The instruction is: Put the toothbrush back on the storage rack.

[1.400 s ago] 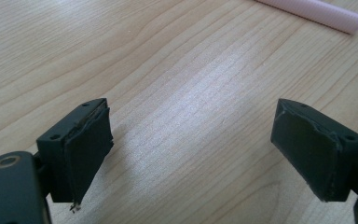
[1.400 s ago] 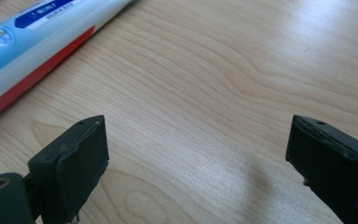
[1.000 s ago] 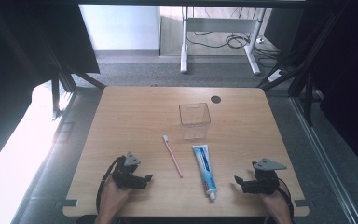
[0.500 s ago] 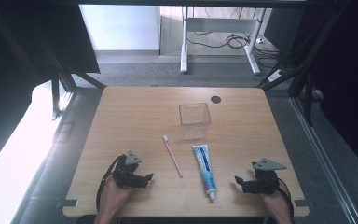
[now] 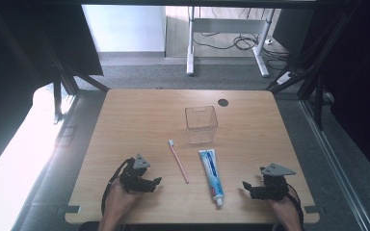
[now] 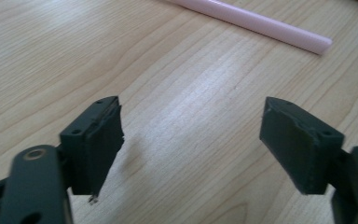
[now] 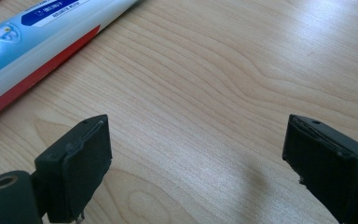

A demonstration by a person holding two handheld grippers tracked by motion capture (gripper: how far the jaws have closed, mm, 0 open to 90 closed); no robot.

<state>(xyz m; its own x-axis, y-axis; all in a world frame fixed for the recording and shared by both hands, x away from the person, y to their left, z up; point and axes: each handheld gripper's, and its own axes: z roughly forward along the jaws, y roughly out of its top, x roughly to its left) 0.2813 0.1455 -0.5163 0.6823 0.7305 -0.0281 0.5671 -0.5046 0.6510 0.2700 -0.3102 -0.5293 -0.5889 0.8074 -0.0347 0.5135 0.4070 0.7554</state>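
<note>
between the two hands on the table [image 5: 139, 115], the toothbrush [image 5: 178, 161] lay long-axis away from the person, just right of the left gripper [image 5: 157, 181], whose empty jaws had just been closing a bit yet stood apart, while the right gripper [image 5: 244, 185], also gaping, sat beside the toothpaste [image 5: 211, 168].

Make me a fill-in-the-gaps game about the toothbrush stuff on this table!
1. The pink toothbrush lies to the ____ of the toothpaste tube in the high view.
2. The clear plastic box has ____ inside it.
3. The left gripper has ____ jaws, with only bare table between them.

Missing words: left; nothing; open
</note>
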